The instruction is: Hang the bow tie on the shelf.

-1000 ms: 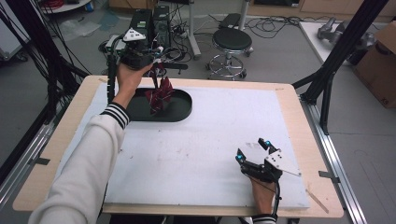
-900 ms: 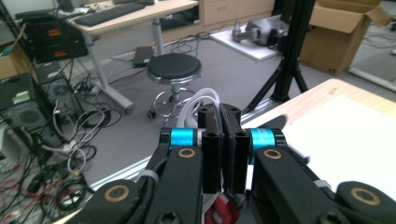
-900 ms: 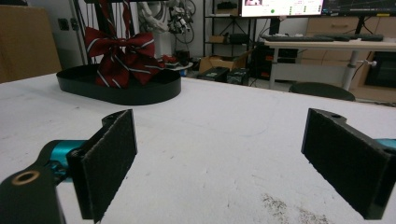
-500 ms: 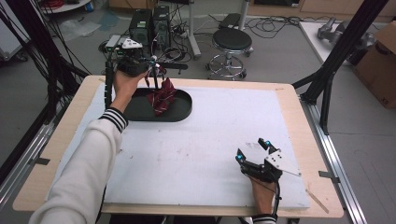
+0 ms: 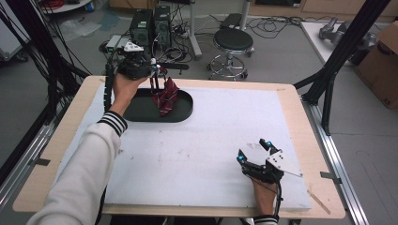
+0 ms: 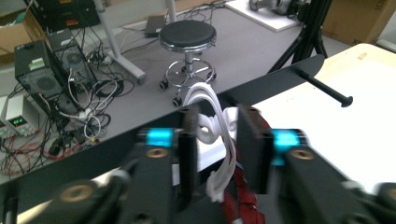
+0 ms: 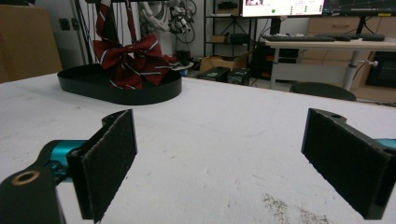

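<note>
A dark red bow tie with white stripes hangs over a black oval tray at the table's far left. It hangs by a white strap, and my left gripper is shut on that strap. In the left gripper view the strap runs between the jaws, with the red bow below them. A black crossbar with a peg stands just beyond. My right gripper rests open on the white mat at the front right. Its view shows the bow and tray far off.
The white mat covers most of the wooden table. Behind the table are a round stool, computer towers and cables on the floor. A black frame leg stands at the right edge.
My left gripper has shifted slightly left and lower with the strap in it, and the bow has swung a little. The right gripper has not moved.
</note>
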{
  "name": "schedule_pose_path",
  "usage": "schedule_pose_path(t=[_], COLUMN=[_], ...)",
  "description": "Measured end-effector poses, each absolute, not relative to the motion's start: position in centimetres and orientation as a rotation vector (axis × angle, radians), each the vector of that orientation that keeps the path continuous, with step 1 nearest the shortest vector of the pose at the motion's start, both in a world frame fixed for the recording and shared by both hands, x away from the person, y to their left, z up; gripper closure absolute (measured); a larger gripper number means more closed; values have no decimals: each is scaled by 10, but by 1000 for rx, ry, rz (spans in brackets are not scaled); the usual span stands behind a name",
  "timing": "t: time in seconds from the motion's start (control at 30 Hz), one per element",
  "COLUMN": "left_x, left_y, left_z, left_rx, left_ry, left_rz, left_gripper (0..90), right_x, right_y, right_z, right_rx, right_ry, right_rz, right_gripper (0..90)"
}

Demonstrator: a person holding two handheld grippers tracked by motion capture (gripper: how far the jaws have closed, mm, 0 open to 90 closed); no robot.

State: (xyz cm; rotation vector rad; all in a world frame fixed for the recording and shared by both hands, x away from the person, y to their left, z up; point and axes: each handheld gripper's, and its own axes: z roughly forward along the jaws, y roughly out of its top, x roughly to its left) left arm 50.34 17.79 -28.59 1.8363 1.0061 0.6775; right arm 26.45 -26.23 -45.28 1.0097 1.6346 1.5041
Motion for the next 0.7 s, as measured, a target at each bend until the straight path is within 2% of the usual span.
schedule_pose_path(t=[0.17, 0.37, 0.7], left_x=[501, 493, 452], left_y=[174, 175, 193], left_z=[-285, -285, -292], left_rx=[1882, 1877, 1801], left_ry=[979, 912, 741], left_rz=[647, 625, 666], left_gripper=[392, 188, 159], right_x=[265, 264, 264], right_y=[-262, -262, -263], right_z=[-453, -453, -453], right_rx=[1007, 1019, 1012], right_ry=[1633, 1634, 1637], right_rz=[1506, 1513, 1511], right_gripper=[94, 94, 94])
